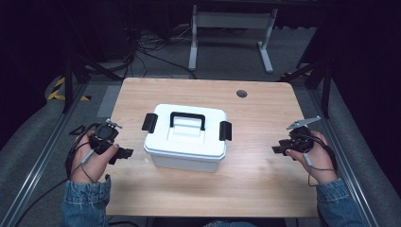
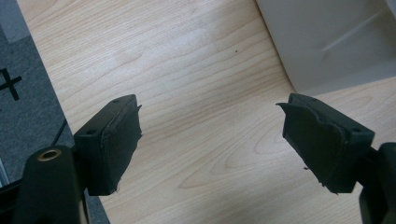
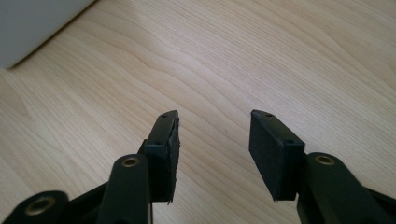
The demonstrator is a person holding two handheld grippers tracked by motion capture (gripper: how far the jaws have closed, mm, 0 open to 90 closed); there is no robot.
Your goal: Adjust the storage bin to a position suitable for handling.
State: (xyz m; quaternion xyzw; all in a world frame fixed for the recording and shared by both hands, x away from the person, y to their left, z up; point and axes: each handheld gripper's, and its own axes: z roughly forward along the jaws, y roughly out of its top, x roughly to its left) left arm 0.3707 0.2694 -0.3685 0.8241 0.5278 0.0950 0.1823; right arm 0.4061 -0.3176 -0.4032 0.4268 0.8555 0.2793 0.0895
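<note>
White plastic forms the box (image 1: pixel 187 137), which sits mid-table (image 1: pixel 265 189), latches (image 1: pixel 225 130) apparently flipped out. Both the left gripper (image 1: pixel 124 153) and right gripper (image 1: pixel 276 149) are spread, holding nothing, well apart from it. Each latch should probably be approached squarely, then pinched.

white box (image 1: pixel 187 144), black handle (image 1: pixel 187 116)

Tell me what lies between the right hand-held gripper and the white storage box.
Nothing: only bare wooden table separates the right hand-held gripper from the white storage box, seen in the high view.
</note>
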